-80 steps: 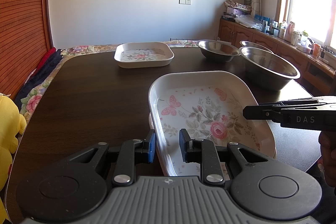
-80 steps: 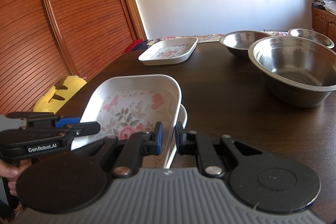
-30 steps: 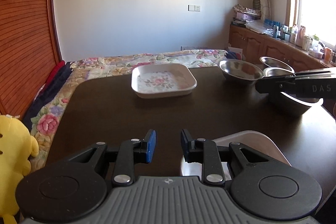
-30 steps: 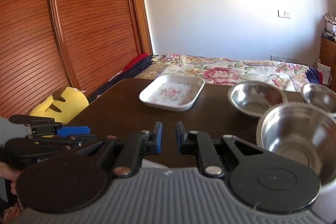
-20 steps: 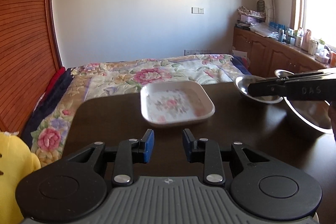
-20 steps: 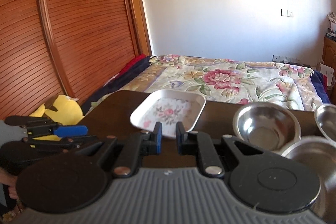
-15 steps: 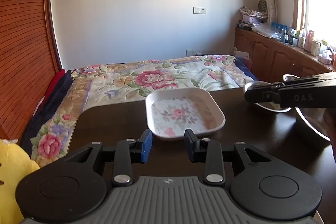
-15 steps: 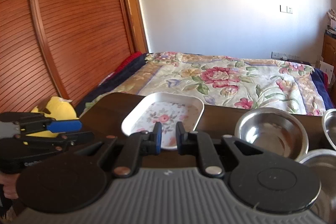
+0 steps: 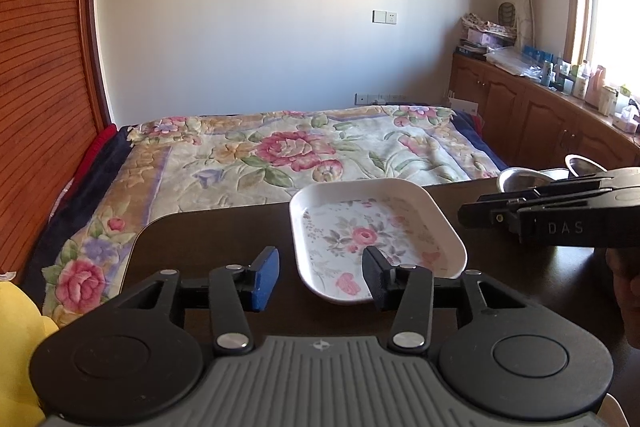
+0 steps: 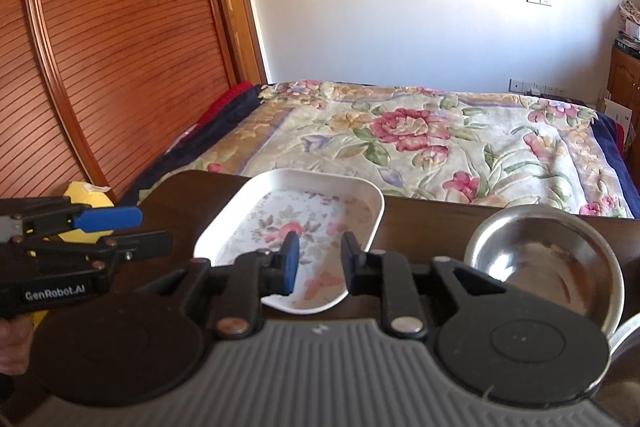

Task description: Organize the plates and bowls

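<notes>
A white rectangular plate with a rose pattern lies near the far edge of the dark table; it also shows in the right wrist view. My left gripper is open and empty, its jaws standing either side of the plate's near left corner. My right gripper is open and empty, just over the plate's near right edge. A steel bowl sits right of the plate. The right gripper's body reaches in from the right.
A bed with a floral cover lies just beyond the table's far edge. A wooden slatted wardrobe stands at the left. More steel bowls sit at the right. A yellow plush toy lies at the left.
Both grippers have moved forward from the near stacked plates to the far plate. Both have opened wider, the left the most. The plate now looks closer and larger.
</notes>
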`<state>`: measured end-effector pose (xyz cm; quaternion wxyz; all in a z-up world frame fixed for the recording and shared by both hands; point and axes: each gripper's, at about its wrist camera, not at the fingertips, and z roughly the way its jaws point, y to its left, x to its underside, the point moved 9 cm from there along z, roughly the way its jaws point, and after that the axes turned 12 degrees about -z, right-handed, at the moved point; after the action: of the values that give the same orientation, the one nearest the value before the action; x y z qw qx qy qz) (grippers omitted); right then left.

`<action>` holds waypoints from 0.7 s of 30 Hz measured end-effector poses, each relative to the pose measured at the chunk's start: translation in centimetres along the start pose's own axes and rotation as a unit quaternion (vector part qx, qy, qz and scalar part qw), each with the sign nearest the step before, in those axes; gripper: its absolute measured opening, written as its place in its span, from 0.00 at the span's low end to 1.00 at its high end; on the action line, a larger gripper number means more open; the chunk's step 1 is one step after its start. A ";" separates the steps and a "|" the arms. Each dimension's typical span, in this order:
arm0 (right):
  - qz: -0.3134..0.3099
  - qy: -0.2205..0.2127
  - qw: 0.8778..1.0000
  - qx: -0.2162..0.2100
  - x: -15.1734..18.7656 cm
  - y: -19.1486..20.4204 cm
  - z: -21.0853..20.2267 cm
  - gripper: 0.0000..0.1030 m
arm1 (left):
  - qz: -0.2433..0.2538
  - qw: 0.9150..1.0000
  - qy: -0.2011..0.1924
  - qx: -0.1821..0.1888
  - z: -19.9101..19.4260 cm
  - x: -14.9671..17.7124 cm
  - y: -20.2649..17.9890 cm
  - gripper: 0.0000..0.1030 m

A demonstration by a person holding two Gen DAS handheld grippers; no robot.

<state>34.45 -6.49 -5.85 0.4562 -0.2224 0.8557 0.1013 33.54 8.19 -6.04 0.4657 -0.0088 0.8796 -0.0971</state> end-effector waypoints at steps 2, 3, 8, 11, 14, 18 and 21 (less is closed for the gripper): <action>0.001 0.001 1.000 0.001 -0.1 0.0 0.2 0.23 | -0.002 1.000 0.001 0.001 0.2 -0.1 0.0 0.50; 0.001 0.001 1.000 0.002 -0.1 0.0 0.3 0.23 | -0.002 1.000 0.001 0.001 0.4 -0.1 0.0 0.51; 0.000 0.001 1.000 0.006 -0.3 -0.2 0.6 0.27 | -0.003 1.000 0.001 0.002 0.9 -0.4 0.1 0.56; 0.001 0.001 1.000 0.007 -0.3 -0.3 0.8 0.31 | -0.005 1.000 -0.001 0.002 1.1 -0.5 0.3 0.59; 0.000 0.002 1.000 0.009 -0.4 -0.4 1.0 0.31 | -0.005 1.000 -0.001 0.002 1.2 -0.4 0.4 0.61; 0.000 0.002 1.000 0.011 -0.4 -0.4 1.1 0.34 | -0.005 1.000 -0.002 0.002 1.2 -0.4 0.4 0.65; 0.000 0.002 1.000 0.012 -0.4 -0.6 1.2 0.39 | -0.008 1.000 -0.003 0.001 1.4 -0.5 0.5 0.71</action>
<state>35.82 -6.44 -6.20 0.4572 -0.2170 0.8577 0.0910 35.04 8.47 -6.50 0.4673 -0.0156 0.8781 -0.1016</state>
